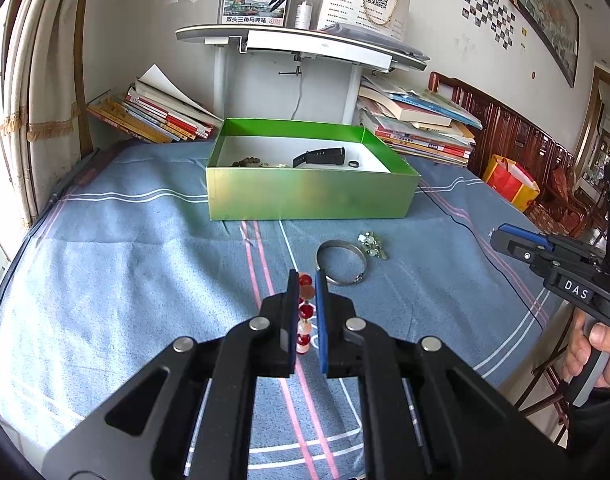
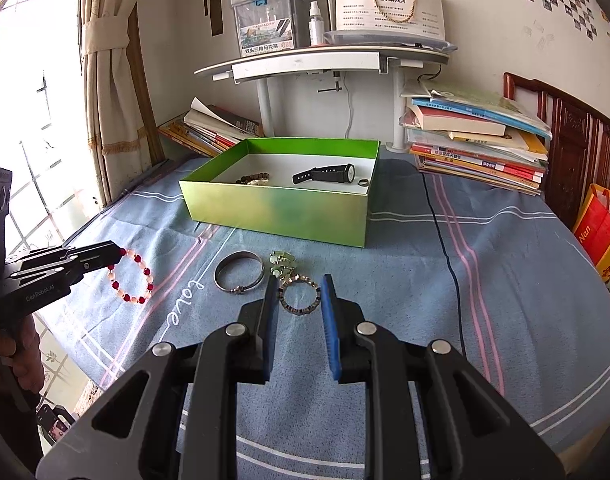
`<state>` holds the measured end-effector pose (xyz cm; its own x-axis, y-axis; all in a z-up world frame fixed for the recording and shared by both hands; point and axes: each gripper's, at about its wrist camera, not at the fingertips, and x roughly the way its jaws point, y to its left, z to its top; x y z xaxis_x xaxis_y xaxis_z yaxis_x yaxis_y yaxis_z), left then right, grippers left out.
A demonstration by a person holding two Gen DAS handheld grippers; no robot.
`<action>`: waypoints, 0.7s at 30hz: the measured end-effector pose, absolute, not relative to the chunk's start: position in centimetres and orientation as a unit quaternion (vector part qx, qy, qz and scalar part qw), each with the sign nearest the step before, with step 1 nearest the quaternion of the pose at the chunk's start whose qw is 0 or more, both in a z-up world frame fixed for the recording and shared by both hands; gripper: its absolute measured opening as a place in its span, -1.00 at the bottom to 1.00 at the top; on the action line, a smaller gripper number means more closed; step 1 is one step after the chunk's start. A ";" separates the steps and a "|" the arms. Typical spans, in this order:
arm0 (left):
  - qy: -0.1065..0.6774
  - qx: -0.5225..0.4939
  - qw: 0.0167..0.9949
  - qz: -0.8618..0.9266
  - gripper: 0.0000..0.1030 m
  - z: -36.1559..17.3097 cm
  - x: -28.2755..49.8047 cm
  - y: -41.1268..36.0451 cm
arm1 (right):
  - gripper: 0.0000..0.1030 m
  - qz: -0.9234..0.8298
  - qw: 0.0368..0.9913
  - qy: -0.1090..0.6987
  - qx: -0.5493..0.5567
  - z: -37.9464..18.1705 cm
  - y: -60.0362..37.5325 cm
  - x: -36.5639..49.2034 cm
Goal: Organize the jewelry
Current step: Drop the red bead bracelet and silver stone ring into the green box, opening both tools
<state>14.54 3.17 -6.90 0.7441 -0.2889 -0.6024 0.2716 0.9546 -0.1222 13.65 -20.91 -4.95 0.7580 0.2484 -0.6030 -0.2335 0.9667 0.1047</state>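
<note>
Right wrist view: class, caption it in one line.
Left gripper dangles a red-and-white bead bracelet near the green box.

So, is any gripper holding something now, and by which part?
The left gripper holds the bead bracelet by a few beads on one side; the loop hangs free. The right gripper holds nothing.

We see a shiny green box with a white inside, a blue cloth striped pink and white, a red-and-cream bead bracelet, a silver bangle, a black watch.
</note>
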 end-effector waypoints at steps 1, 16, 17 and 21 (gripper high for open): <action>0.326 -0.016 0.933 -0.152 -0.84 -6.9 14.6 3.2 | -0.59 0.129 0.937 0.324 0.011 -5.0 -20.9 13.8; 0.270 0.010 0.949 -0.163 -0.84 -0.3 20.5 2.7 | -0.59 0.132 0.952 0.276 -0.006 -0.9 -20.7 18.6; 0.265 0.011 0.950 -0.164 -0.84 0.5 21.4 2.7 | -0.59 0.130 0.954 0.270 -0.008 -0.4 -20.7 19.2; 0.259 0.003 0.951 -0.168 -0.84 2.4 25.7 2.7 | -0.59 0.129 0.958 0.257 -0.012 1.2 -20.4 23.1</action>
